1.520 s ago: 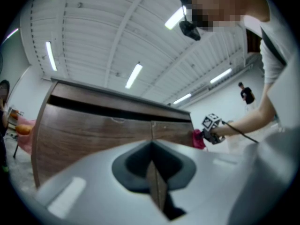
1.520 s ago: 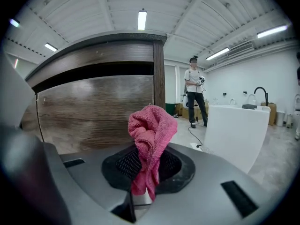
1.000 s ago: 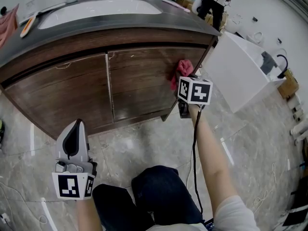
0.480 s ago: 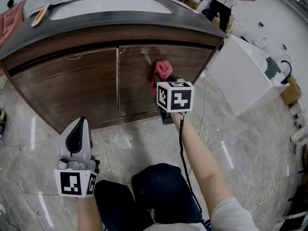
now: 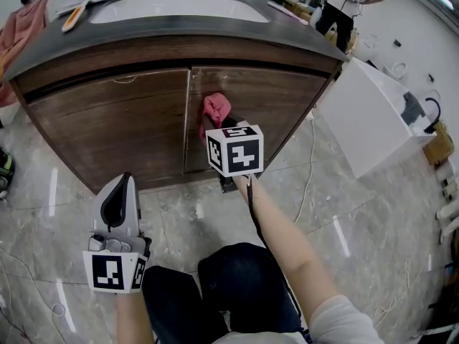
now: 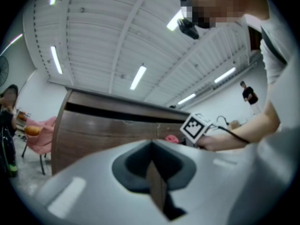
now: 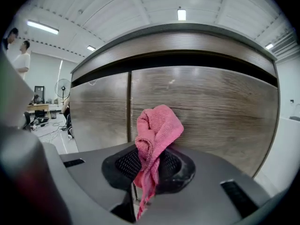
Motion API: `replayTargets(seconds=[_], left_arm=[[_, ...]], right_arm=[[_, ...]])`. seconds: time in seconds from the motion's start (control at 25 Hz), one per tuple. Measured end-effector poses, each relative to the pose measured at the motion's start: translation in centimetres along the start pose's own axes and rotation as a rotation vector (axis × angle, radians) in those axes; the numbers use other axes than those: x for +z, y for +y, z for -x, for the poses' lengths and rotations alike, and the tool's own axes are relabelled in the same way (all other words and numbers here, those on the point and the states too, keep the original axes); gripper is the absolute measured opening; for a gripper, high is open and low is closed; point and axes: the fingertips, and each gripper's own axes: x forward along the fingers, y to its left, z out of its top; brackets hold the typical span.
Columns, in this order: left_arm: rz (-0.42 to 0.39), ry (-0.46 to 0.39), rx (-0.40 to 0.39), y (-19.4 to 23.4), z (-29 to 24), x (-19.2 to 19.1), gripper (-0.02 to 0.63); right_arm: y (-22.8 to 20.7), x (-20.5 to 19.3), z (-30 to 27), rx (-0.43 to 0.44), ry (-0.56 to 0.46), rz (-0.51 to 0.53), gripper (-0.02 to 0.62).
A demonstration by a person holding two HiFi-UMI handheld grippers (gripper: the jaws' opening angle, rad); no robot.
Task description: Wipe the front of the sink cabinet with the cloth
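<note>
At the bottom centre of the head view, dark-trousered knees (image 5: 240, 285) are seen above a marbled floor (image 5: 366, 213). At the lower left, the left gripper (image 5: 120, 186) is held over the floor, well apart from the cabinet; in the left gripper view its jaws are pressed together with nothing between them.

Near the frame's centre, a bare forearm (image 5: 287, 242) is stretched upward, with a black cable (image 5: 256, 217) run along it. The right gripper (image 7: 149, 167) is clenched on the pink cloth (image 7: 154, 130), and its marker cube (image 5: 234, 149) is seen at the frame's centre. The cloth is bunched between the jaws, with one end hanging below them. Its upper fold is pressed against the wooden front of the sink cabinet (image 5: 122, 120), on the right door (image 7: 211, 107), just right of the seam between the two doors.

Above the doors, a dark countertop (image 5: 179, 36) and a white sink (image 5: 179, 8) are seen. A white box (image 5: 366, 120) is set at the right, and a standing person (image 5: 343, 9) is visible at the upper right.
</note>
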Motion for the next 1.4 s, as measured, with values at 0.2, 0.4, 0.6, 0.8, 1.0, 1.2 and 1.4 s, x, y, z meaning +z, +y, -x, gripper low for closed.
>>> replayTargets(seconds=[0.2, 0.4, 0.6, 0.8, 1.0, 1.2, 1.4], left_arm=[[-0.006, 0.002, 0.014, 0.5, 0.4, 0.2, 0.006], [-0.005, 0.005, 0.019, 0.9, 0.7, 0.0, 0.006], [-0.003, 0.01, 0.021, 0.9, 0.6, -0.4, 0.005], [-0.003, 0.012, 0.025, 0.8, 0.6, -0.4, 0.005], [-0.01, 0.02, 0.028, 0.8, 0.6, -0.6, 0.005], [-0.014, 0.027, 0.036, 0.9, 0.6, -0.6, 0.005], [-0.014, 0.031, 0.03, 0.6, 0.5, -0.8, 0.006]], right_arm=[[2.9, 0.3, -0.8, 0.049, 0.001, 0.023, 0.061], [4.0, 0.3, -1.1, 0.088, 0.004, 0.013, 0.061], [4.1, 0.3, -1.5, 0.097, -0.013, 0.009, 0.06], [4.3, -0.9, -1.7, 0.109, 0.002, 0.01, 0.06], [4.5, -3.7, -2.8, 0.115, 0.05, -0.013, 0.06], [4.4, -4.5, -3.0, 0.123, 0.061, -0.021, 0.059], [2.6, -4.5, -2.4, 0.104, 0.041, -0.045, 0.06]])
